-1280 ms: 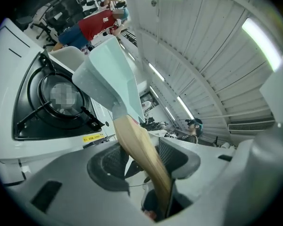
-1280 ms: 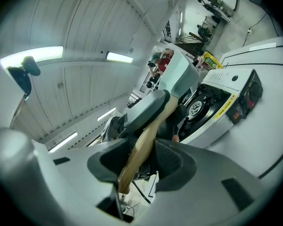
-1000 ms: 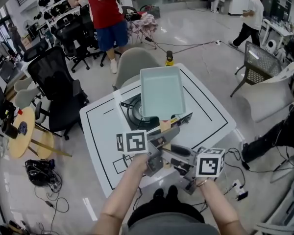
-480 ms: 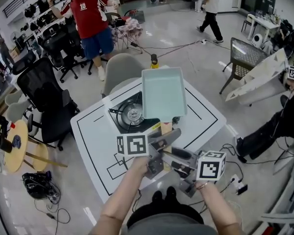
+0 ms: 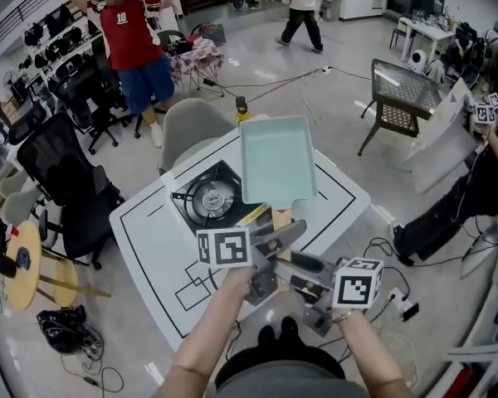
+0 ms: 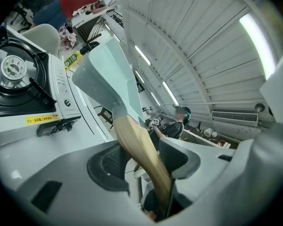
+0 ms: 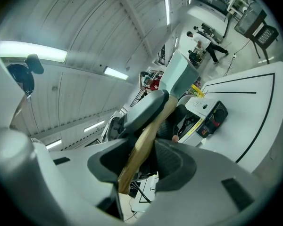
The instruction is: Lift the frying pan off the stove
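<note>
The stove [image 5: 206, 199] sits bare on the table [image 5: 149, 239], and the pan [image 5: 275, 160] hangs in the air above it, clear of the burner. The left gripper [image 6: 141, 159] and right gripper [image 7: 146, 149] both clamp its wooden handle [image 6: 132, 135]. The lift looks done to me, with only setting the pan down left, if that.

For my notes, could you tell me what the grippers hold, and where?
Both the left gripper and right gripper clamp the frying pan by its wooden handle.

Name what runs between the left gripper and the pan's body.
The wooden handle, clamped by the left gripper, running up into the pale green pan; the left gripper view shows it.
</note>
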The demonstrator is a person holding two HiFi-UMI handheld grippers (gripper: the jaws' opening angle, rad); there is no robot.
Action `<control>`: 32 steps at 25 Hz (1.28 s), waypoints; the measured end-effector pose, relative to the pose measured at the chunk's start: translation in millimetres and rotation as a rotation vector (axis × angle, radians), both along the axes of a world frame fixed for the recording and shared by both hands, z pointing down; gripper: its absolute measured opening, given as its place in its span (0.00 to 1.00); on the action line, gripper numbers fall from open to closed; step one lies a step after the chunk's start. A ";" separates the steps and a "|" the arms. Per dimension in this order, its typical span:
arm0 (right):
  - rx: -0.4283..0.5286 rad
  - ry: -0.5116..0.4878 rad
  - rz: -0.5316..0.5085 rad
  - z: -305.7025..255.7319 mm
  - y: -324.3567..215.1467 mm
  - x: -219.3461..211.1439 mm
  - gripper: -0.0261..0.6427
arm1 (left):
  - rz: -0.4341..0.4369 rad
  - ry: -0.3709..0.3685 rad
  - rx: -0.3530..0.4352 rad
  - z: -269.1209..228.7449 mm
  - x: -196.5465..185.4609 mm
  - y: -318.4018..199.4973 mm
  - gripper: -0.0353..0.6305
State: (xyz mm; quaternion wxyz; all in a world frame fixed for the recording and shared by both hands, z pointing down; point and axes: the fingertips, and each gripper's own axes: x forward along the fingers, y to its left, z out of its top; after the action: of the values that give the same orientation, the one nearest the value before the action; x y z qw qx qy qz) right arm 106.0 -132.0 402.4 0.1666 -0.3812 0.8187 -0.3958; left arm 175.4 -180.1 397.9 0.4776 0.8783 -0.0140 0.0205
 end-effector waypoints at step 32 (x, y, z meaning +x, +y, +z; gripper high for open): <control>-0.009 -0.046 0.058 -5.4 13.2 12.5 0.28 | 0.044 0.009 -0.009 -6.1 13.1 16.0 0.36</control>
State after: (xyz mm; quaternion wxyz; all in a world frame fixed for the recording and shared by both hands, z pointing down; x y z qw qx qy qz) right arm 118.5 -118.8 397.0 0.1954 -0.3964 0.8014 -0.4030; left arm 188.5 -164.1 391.8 0.4810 0.8763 0.0076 0.0269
